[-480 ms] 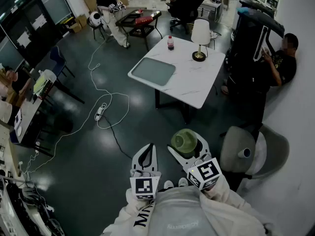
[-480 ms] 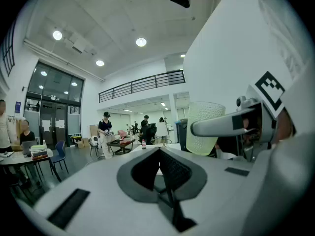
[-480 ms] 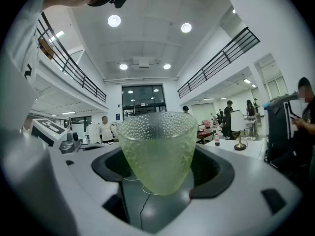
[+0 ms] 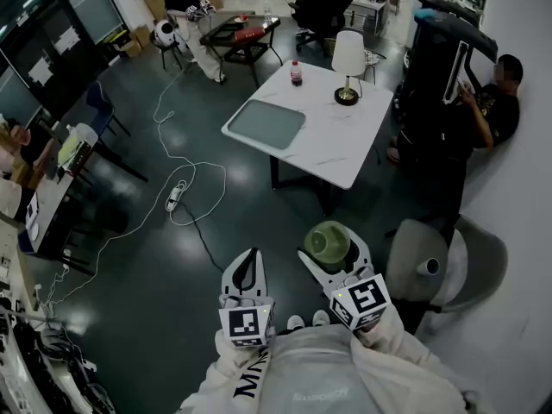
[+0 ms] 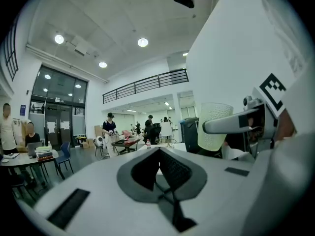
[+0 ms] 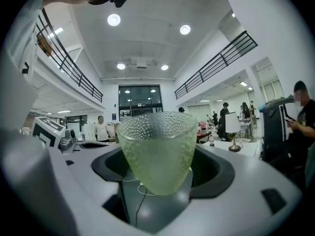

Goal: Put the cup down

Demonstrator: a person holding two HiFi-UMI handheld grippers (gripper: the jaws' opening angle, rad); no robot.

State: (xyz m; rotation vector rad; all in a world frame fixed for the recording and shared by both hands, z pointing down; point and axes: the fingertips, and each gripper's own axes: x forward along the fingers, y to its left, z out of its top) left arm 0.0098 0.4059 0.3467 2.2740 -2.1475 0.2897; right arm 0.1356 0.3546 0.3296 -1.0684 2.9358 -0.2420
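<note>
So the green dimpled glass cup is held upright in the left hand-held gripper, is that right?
Not quite: the green dimpled glass cup is held upright in the right hand-held gripper, not the left, as the right gripper view shows.

A white, marble-patterned tabletop (image 4: 332, 149) is standing on the dark, glossy floor (image 4: 129, 179). A grey rectangular tray (image 4: 267, 124) is lying flat near the tabletop's left corner. A small bottle with a red label (image 4: 296, 74) is standing upright by the far edge. A table lamp with a white shade (image 4: 348, 57) is standing to the right of the bottle, apart from it. On the floor, a white cable (image 4: 156, 119) is looping toward a power strip (image 4: 175, 198), and a grey padded chair (image 4: 479, 266) is standing at the lower right.
</note>
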